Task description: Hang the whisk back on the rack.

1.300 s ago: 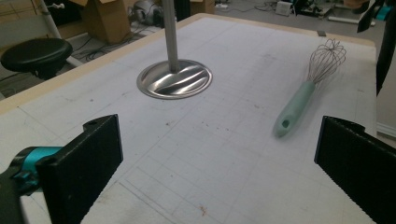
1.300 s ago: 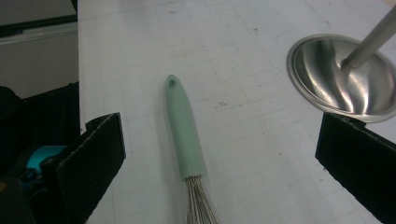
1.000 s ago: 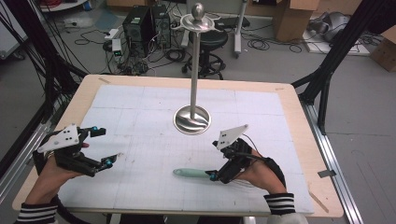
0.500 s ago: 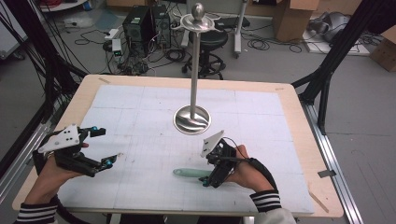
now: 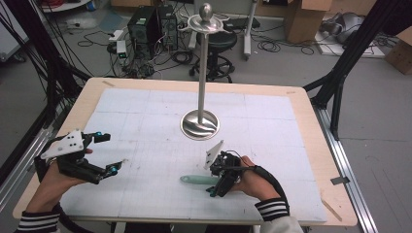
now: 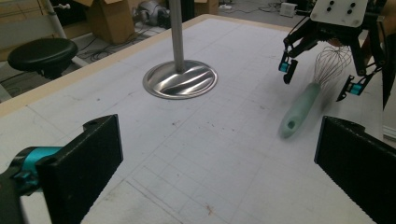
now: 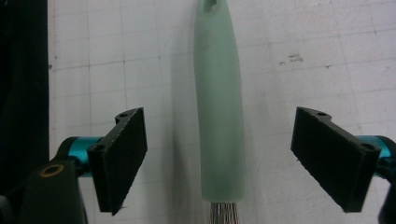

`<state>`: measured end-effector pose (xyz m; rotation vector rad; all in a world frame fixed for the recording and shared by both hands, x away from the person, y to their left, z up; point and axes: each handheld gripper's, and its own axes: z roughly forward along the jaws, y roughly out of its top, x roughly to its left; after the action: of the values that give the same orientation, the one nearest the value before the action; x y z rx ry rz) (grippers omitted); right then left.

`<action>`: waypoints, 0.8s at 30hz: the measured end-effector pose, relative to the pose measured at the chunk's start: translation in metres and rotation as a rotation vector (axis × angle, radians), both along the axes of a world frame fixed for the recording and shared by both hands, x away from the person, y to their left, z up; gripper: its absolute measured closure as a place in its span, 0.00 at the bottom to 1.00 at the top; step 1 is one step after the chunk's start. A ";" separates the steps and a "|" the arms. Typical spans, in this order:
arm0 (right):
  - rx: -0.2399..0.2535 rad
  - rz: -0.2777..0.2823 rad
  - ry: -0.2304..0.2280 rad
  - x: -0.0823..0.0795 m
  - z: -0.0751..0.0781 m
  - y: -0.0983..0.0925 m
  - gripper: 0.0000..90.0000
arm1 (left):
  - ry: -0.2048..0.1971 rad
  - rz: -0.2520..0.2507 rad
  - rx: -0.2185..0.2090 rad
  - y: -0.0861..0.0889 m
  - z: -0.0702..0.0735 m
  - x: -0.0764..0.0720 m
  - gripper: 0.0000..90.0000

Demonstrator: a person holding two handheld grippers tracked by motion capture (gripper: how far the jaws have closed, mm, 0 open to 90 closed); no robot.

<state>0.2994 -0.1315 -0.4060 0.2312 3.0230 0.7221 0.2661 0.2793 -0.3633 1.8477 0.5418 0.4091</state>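
The right gripper (image 7: 219,158) straddles the whisk (image 7: 219,107), its jaws just closing in but clear of the pale green handle on both sides (wire end toward the hand). The whisk lies flat near the table's front edge, bare mat (image 5: 145,145) around it, the metal stand (image 5: 200,124) behind. The left gripper (image 5: 109,153), open wide, hovers well apart.
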 end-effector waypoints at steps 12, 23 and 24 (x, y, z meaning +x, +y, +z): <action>-0.077 0.012 0.021 0.003 -0.006 0.001 0.41 | 0.002 -0.007 0.012 -0.001 0.000 0.000 0.02; -0.107 0.011 0.059 0.004 -0.008 0.000 0.61 | 0.005 -0.007 0.011 -0.002 -0.001 0.000 0.02; -0.107 0.011 0.064 0.004 -0.008 0.000 0.62 | 0.006 -0.009 0.010 -0.002 -0.001 0.000 0.02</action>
<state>0.3038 -0.1311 -0.4139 0.2396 3.1136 0.5619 0.2664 0.2775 -0.3639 1.8614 0.5364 0.4006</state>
